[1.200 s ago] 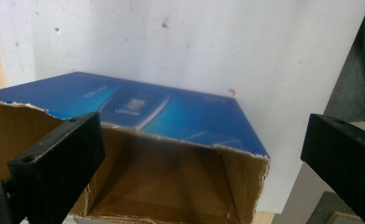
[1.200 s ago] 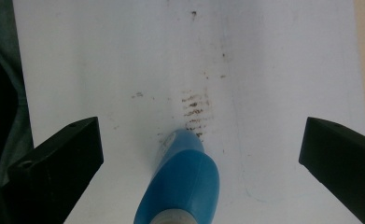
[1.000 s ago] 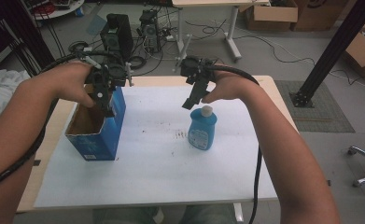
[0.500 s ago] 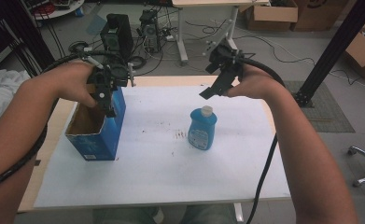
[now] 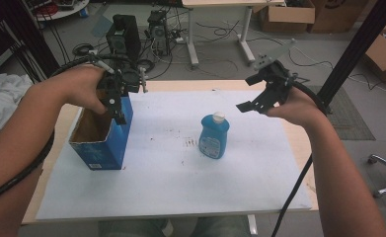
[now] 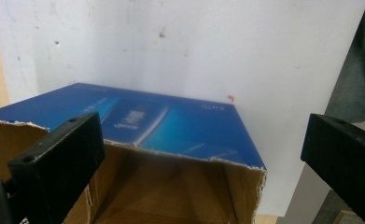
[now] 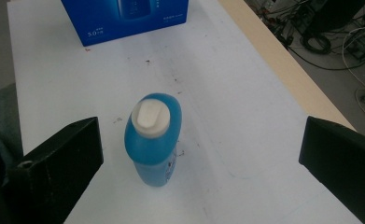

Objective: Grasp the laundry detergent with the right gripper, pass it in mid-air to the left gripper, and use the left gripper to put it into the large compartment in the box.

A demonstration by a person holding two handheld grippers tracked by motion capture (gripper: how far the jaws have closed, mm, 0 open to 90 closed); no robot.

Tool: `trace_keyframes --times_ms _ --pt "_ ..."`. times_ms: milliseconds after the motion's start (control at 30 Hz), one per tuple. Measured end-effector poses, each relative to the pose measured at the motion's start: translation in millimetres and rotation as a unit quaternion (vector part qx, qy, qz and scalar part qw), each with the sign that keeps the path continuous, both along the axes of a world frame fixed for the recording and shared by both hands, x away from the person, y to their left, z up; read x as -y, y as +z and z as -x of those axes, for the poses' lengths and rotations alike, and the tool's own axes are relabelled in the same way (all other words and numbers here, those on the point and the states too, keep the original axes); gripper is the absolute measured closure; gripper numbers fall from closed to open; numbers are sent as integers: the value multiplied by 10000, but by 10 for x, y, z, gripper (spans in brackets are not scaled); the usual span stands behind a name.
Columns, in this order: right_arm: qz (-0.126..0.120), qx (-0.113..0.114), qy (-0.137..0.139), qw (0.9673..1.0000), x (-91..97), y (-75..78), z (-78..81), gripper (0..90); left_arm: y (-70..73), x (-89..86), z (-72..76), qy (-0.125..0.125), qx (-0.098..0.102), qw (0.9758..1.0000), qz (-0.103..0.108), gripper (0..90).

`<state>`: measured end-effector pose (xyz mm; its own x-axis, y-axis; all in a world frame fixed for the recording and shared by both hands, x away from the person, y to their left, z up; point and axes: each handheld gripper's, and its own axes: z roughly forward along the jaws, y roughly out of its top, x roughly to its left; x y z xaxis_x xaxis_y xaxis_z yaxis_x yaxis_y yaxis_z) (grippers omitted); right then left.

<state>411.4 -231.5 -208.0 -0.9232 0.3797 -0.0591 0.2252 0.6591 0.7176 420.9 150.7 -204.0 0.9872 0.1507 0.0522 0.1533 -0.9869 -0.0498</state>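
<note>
High view: my left gripper sits at the box rim, my right gripper raised apart from the upright bottle mid-table. Left gripper view: jaws spread wide over the box wall, gripping nothing. Right gripper view: jaws released, bottle below between them, untouched.

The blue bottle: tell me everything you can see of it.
The blue bottle is translucent blue plastic with a white flip cap and a pale label on its front. It stands upright, cap on, on the white table top, right of the open blue cardboard box and apart from it. Nothing else touches it; the right gripper hangs open above and to its right.
</note>
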Motion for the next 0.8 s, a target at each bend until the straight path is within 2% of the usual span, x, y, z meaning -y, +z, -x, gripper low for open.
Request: trace_keyframes --times_ms 200,233,333,500,633,800 --pt "-460 29 -201 9987 234 -239 120 0 -5 -36 0 36 11 10000 47 1" --pt "-619 64 -248 9978 284 -306 157 0 -4 -37 1 40 15 10000 53 1" --pt "-855 204 -320 9956 359 -437 236 0 2 -33 9 19 16 10000 54 1" --pt "-1226 284 -407 9912 448 -673 349 0 6 -36 21 4 26 10000 61 1" --pt "-1424 277 -508 9881 506 -917 421 0 -6 -47 27 8 25 10000 36 1" --pt "-1533 263 -581 9861 479 -1187 460 0 18 -42 46 7 30 10000 26 1"
